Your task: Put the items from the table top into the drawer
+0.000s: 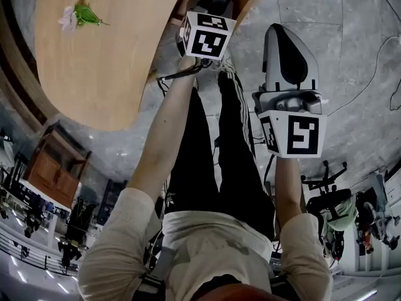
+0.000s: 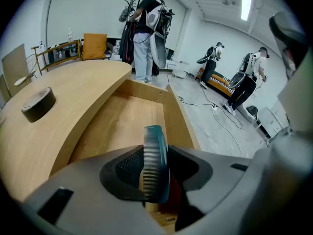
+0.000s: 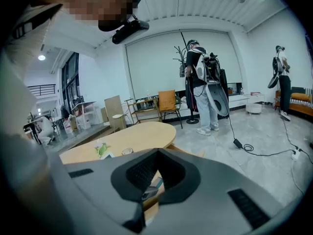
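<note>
Far left on the worktop [image 2: 73, 94] lie the things not yet cleared: a flower [image 1: 78, 16] and a roll of dark tape [image 2: 38, 103], well apart from either hand. Next to the right, the drawer [image 2: 132, 124] stands pulled out from under the worktop's curved edge, and what shows of its wooden floor is bare.

The left gripper [image 2: 156, 180] points down into that opening. Its fingers [image 2: 128, 168] are closed on a teal comb [image 2: 155, 148], which stands on edge between the pads with its teeth to the left. The comb's long axis runs forward along the fingers, toward the drawer floor just ahead and below. So the comb looks ready to be set down lengthwise along the drawer.

Furthest right, the right gripper [image 3: 151, 187] hangs out over the floor beside the person's leg. Its fingers stand slightly apart with nothing between them. It is plainly the farther hand and seems to have no part in this placement.
</note>
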The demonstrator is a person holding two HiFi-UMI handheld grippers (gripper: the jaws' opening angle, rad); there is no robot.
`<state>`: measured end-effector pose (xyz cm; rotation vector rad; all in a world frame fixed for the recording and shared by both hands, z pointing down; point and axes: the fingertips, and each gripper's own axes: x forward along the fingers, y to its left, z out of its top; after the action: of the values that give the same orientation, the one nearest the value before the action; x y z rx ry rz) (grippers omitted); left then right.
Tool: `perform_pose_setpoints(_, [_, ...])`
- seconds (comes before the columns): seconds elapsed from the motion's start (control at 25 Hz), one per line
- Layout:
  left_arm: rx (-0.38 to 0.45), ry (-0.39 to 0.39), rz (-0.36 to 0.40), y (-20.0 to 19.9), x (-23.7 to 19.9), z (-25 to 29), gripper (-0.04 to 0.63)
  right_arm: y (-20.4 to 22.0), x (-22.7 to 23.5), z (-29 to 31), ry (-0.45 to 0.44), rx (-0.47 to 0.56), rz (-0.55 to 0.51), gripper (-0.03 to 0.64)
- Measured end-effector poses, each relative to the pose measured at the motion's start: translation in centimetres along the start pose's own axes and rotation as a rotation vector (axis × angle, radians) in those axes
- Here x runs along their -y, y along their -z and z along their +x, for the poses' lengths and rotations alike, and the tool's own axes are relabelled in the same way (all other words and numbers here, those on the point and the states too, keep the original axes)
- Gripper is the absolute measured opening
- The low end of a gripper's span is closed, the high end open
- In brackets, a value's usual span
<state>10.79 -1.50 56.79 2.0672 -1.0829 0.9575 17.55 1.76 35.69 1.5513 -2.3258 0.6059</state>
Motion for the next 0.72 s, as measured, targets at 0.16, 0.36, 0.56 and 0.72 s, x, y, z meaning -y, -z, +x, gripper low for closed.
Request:
perform_pose_setpoints(0.16, [-0.014, 0.002, -0.026, 0.0, 0.1, -0.1, 0.204, -0.5, -0.2, -0.1, 0.000, 0.005, -0.002, 0.005])
perform_pose_setpoints(0.36, [0.030, 0.007, -0.047, -1.2, 0.7, -2.2, 0.205, -1.2, -0.7, -0.1, -0.013, 0.009, -0.013, 0.005])
perform_pose_setpoints(0.56, [0.152, -0.038, -0.081, -4.5, -0.6, -7.5, 0.199, -3.2, -2.5, 0.2, -0.043, 0.029, -0.026, 0.005])
perform_pose_setpoints(0.72, [0.358, -0.136, -0.217, -9.2, -3.8, -16.0, 0.008, -6.0, -5.3, 0.7, -0.109, 0.067, -0.072, 0.005])
